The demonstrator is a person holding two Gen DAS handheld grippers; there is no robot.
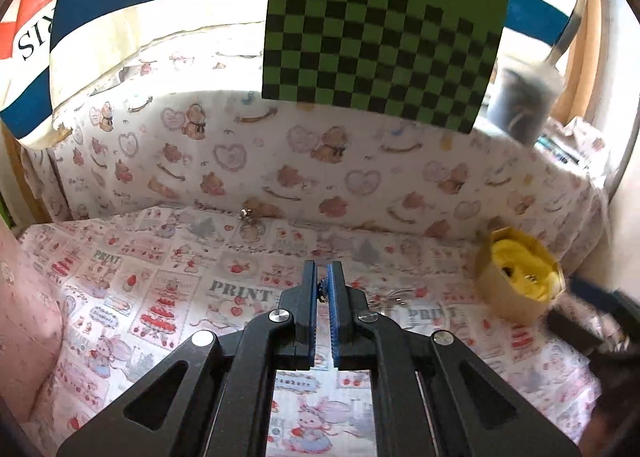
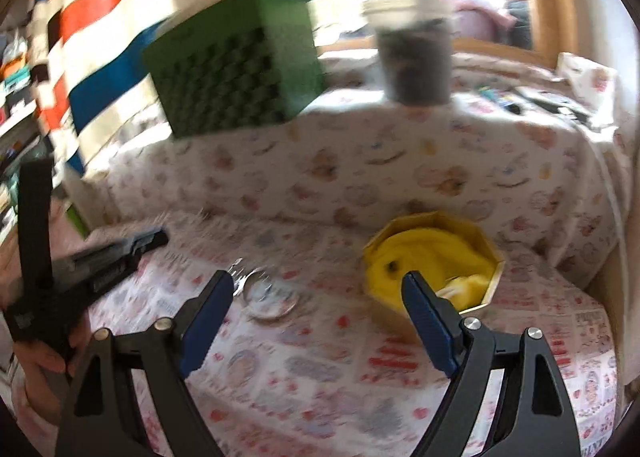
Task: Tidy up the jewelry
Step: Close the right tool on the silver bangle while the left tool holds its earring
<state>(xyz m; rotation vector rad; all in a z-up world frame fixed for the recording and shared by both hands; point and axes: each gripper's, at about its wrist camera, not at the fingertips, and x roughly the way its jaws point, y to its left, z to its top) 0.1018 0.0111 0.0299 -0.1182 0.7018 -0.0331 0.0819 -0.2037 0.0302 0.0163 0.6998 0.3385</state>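
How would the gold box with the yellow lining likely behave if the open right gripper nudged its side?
The gold box looks like thin card, so probably light and apt to slide on the printed cloth. Its low, wide shape makes tipping unlikely. The yellow lining looks soft and should just crumple.

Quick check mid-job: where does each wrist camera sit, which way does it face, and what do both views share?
Left wrist: on the left gripper, angled down at the patterned cloth; its own shut fingers show.
Right wrist: on the right gripper, open, facing the yellow-lined box; the left gripper and hand show.
Shared: box, green checkerboard, bracelet.
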